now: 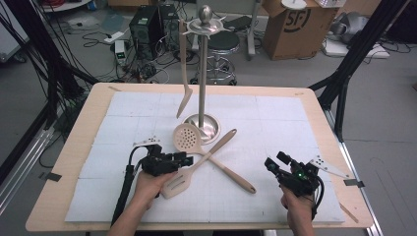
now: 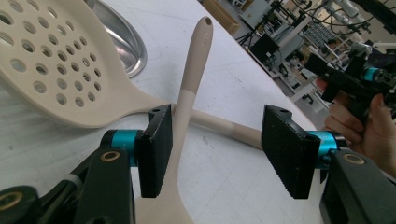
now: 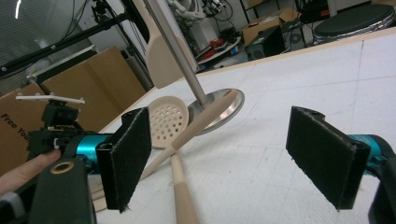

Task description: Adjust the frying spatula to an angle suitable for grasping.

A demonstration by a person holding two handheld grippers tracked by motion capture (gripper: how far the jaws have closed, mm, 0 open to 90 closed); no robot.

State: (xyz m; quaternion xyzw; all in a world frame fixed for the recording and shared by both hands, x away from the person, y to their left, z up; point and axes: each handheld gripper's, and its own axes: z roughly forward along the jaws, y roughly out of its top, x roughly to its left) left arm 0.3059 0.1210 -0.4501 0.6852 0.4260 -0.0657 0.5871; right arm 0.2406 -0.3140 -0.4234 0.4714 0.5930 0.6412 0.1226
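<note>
Left gripper (image 1: 188, 158) straddles the handle of a cream slotted plastic spatula (image 1: 178, 182) lying on the white table mat (image 1: 275, 123), jaws apart, one pad touching it. Right gripper (image 1: 272, 163) hangs open nearby, empty.

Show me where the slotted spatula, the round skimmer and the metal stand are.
slotted spatula (image 1: 177, 184): high view, on its slotted blade.
round skimmer (image 1: 186, 137): high view, on its perforated head.
metal stand (image 1: 202, 73): high view, on its upright pole.
</note>
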